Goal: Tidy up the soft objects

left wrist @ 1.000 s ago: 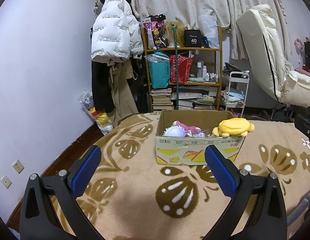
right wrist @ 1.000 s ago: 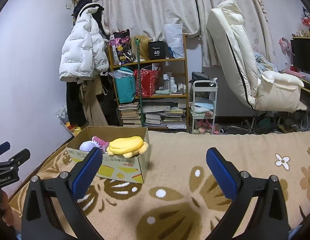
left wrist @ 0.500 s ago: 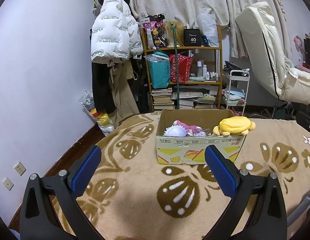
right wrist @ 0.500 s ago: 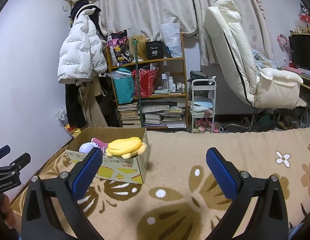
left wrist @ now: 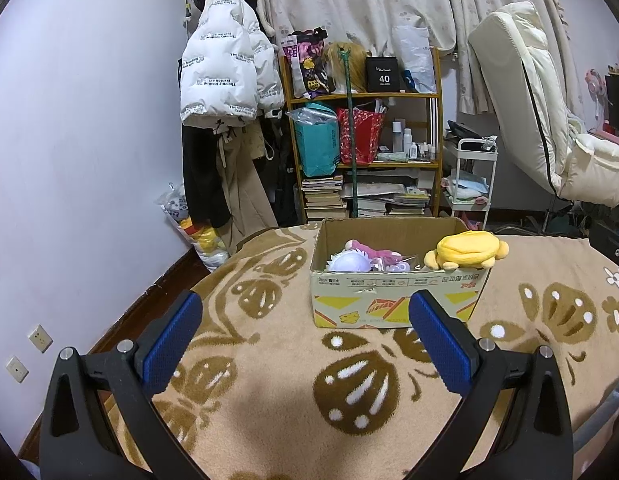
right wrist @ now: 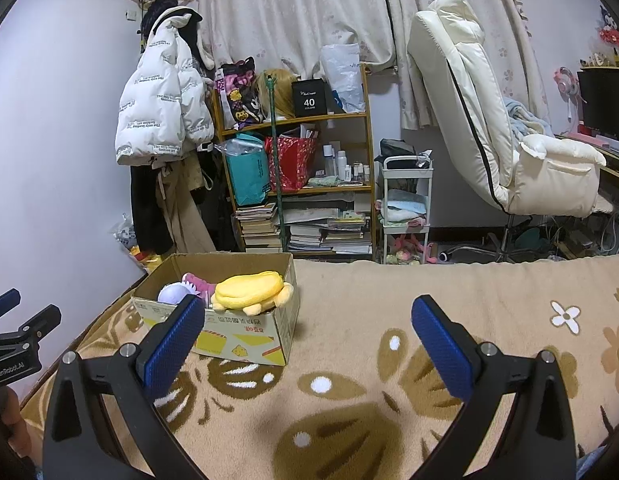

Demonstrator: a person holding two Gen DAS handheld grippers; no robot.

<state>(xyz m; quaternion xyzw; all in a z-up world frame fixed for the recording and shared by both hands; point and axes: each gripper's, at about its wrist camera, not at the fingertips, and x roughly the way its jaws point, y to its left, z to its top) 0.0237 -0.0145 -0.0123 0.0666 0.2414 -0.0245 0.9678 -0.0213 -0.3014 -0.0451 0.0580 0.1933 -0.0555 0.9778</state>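
A cardboard box (left wrist: 393, 300) stands on a beige blanket with brown flower print (left wrist: 269, 380). A yellow plush toy (left wrist: 465, 250) lies on the box's right front corner. A white-lilac plush (left wrist: 349, 261) and a pink plush (left wrist: 373, 250) lie inside. My left gripper (left wrist: 305, 340) is open and empty, in front of the box. My right gripper (right wrist: 305, 344) is open and empty, to the right of the box (right wrist: 245, 336); the yellow plush (right wrist: 251, 292) shows there too. The left gripper's body (right wrist: 13, 344) shows at that view's left edge.
A wooden shelf (left wrist: 361, 152) with books, bags and bottles stands behind the bed. A white puffer jacket (left wrist: 225, 76) hangs at the left. A white cart (right wrist: 405, 208) and a cream reclining chair (right wrist: 501, 140) stand at the right. The purple wall (left wrist: 69, 160) runs along the bed's left side.
Both views drift slightly; the box sits a little lower and farther in the left wrist view. Both grippers stay open and empty.
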